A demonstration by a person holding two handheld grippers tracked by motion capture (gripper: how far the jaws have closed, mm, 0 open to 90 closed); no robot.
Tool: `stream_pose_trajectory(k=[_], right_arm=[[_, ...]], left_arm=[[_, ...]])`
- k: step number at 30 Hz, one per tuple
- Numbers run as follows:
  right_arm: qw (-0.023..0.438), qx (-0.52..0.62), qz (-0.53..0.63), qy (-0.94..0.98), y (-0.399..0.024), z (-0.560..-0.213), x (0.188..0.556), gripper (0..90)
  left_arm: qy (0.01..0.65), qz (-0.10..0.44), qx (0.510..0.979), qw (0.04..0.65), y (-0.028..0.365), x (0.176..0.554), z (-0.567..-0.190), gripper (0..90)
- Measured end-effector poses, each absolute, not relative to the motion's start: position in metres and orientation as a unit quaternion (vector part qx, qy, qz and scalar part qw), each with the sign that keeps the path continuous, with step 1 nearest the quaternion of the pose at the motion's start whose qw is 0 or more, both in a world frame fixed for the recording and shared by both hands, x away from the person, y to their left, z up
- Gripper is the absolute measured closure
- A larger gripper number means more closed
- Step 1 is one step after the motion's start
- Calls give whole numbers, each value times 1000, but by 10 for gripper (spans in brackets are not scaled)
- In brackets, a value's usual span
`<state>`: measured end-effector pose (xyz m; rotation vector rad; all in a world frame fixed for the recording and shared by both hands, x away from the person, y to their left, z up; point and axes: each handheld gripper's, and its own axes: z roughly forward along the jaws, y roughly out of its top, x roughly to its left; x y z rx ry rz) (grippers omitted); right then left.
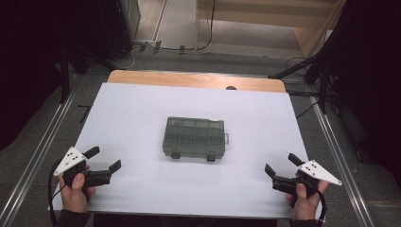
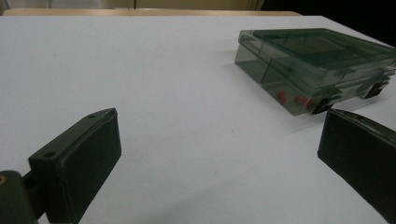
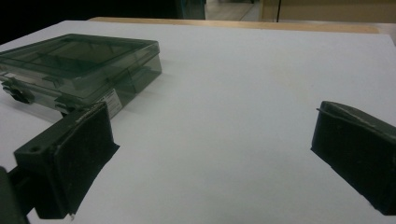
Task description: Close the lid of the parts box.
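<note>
A closed, smoky-green see-through compartment box (image 1: 194, 137) lies in the middle of the white table top (image 1: 142, 109), its two dark latches facing the person. In the left gripper view the box (image 2: 317, 65) sits at the upper right, with small red pieces visible inside near a latch. In the right gripper view the box (image 3: 79, 70) sits at the upper left. My left gripper (image 1: 103, 159) rests near the front left of the table, jaws wide apart and empty. My right gripper (image 1: 282, 165) rests near the front right, also open and empty. Both are well short of the box.
The white sheet covers a wooden table whose bare edge (image 1: 189, 78) shows at the back. Metal rails (image 1: 33, 161) run along both sides on the floor. Cables and dark stands (image 1: 312, 66) lie beyond the table.
</note>
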<state>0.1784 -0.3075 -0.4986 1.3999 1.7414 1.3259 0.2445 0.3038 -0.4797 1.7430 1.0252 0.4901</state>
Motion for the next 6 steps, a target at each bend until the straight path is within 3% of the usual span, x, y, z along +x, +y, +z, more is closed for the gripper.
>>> stream_pose_trajectory(k=[6], right_arm=[[273,519,489,645,-308,-499,178,4]], left_arm=[[418,204,725,507,301,246,-478,0]])
